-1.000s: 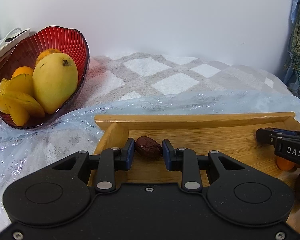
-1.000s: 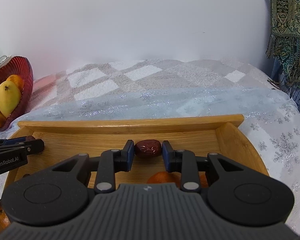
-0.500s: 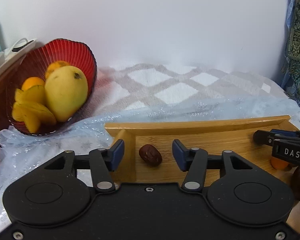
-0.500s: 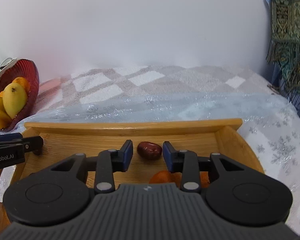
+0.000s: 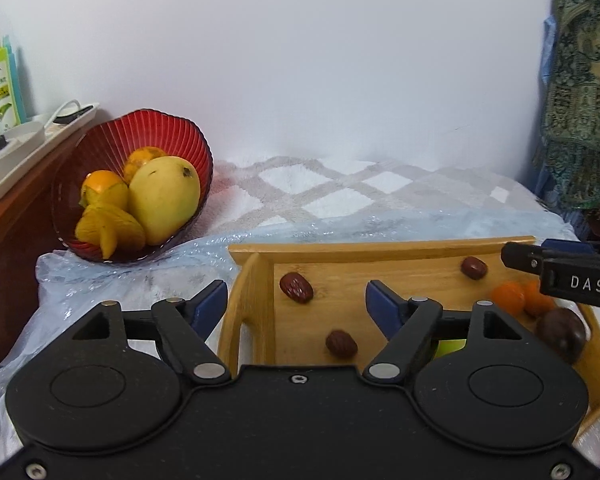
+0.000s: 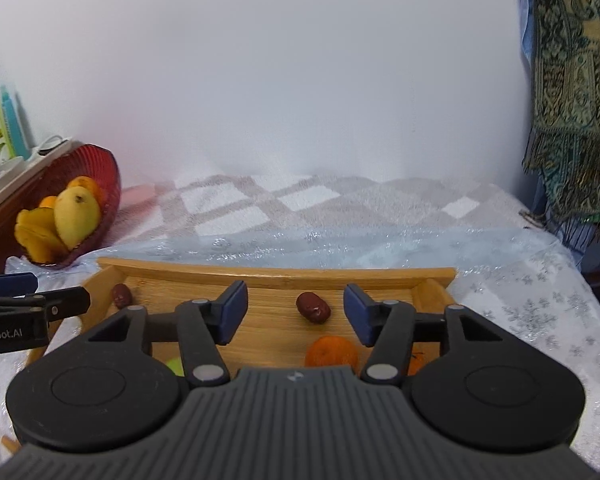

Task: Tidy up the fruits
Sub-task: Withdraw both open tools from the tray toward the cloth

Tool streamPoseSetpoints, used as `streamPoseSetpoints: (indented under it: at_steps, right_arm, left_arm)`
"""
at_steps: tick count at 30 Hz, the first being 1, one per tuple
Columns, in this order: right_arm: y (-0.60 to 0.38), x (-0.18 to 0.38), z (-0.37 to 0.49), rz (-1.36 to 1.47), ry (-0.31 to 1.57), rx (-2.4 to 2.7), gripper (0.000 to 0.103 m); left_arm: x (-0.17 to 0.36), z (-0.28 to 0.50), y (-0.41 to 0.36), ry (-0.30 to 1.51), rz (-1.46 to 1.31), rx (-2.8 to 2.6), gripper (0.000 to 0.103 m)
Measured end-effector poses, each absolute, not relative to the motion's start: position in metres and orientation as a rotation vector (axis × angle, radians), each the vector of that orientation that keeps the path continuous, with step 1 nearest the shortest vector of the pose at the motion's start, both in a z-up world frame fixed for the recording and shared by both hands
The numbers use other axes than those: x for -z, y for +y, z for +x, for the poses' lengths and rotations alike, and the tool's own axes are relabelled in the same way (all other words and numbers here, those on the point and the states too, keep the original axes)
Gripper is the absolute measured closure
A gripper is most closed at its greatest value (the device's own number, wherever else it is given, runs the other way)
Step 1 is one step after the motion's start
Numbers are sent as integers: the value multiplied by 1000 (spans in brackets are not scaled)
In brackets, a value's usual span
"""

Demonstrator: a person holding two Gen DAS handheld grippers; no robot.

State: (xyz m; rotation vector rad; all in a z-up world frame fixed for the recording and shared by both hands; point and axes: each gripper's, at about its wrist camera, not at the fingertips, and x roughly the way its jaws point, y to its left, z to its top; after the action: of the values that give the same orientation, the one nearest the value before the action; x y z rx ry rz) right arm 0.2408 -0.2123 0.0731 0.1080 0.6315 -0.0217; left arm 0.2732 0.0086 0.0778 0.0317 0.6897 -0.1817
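The wooden tray (image 5: 380, 246) holds three dark red dates (image 5: 296, 287) (image 5: 341, 344) (image 5: 474, 267), small oranges (image 5: 508, 299), a dark round fruit (image 5: 560, 334) and a green fruit (image 5: 452, 350). My left gripper (image 5: 296, 304) hovers above the tray's left end. Its jaws are opening and grip nothing; one date lies on the tray below them. My right gripper (image 6: 296, 312) hangs over the tray's right part, jaws opening and gripping nothing, with a date (image 6: 313, 307) lying on the wood beneath and an orange (image 6: 331, 351) nearer.
A red glass bowl (image 5: 112, 148) with a mango (image 5: 164, 198), oranges and starfruit leans at the back left on the plastic-covered cloth. A wooden shelf with a white tray (image 5: 16, 156) and bottles stands left. A patterned shawl (image 6: 572, 92) hangs at right.
Both grippers opened and let go of their dates, which now lie on the tray. Both have risen and drawn back, so more of the tray shows.
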Motion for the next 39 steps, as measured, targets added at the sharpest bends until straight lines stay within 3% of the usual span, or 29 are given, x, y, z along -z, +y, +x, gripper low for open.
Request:
streamPoseSetpoints:
  at_steps: [16,24,39]
  right_arm:
    - [-210,-91,136,69,503,-79,15]
    - [-217,-79,83,6,469,-104,13]
    - [-271,-34,7,-61,477,-18,13]
  left_arm:
    - [-89,166,13,638,21,194,20]
    - [-80,113,-2,597,31,235,12]
    - [-49,53,-81,567,152,374,6]
